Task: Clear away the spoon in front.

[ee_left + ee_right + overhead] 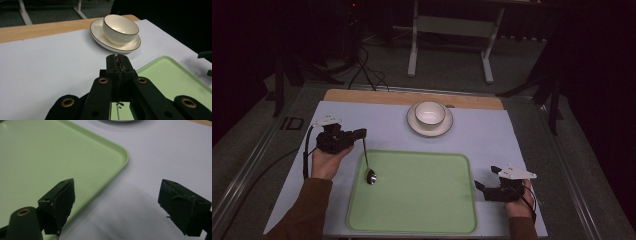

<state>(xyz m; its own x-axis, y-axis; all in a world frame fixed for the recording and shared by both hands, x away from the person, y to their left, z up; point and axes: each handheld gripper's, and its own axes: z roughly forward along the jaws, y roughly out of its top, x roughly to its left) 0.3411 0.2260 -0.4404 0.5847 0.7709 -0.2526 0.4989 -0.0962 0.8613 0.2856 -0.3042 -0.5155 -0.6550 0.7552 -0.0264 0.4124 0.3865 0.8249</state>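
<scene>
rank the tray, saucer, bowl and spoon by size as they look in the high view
1. green tray, by far the largest
2. saucer
3. bowl, sitting on the saucer
4. spoon, long but thin, hanging from the left gripper

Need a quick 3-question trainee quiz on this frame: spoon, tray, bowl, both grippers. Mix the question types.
1. True or false: the left gripper is shut on the spoon handle.
2. Where does the spoon's head hang? A) inside the bowl B) over the green tray C) on the saucer
3. Fill in: the right gripper has its jaws ____ with nothing between them.

Key: 1 true; 2 B; 3 open
</scene>
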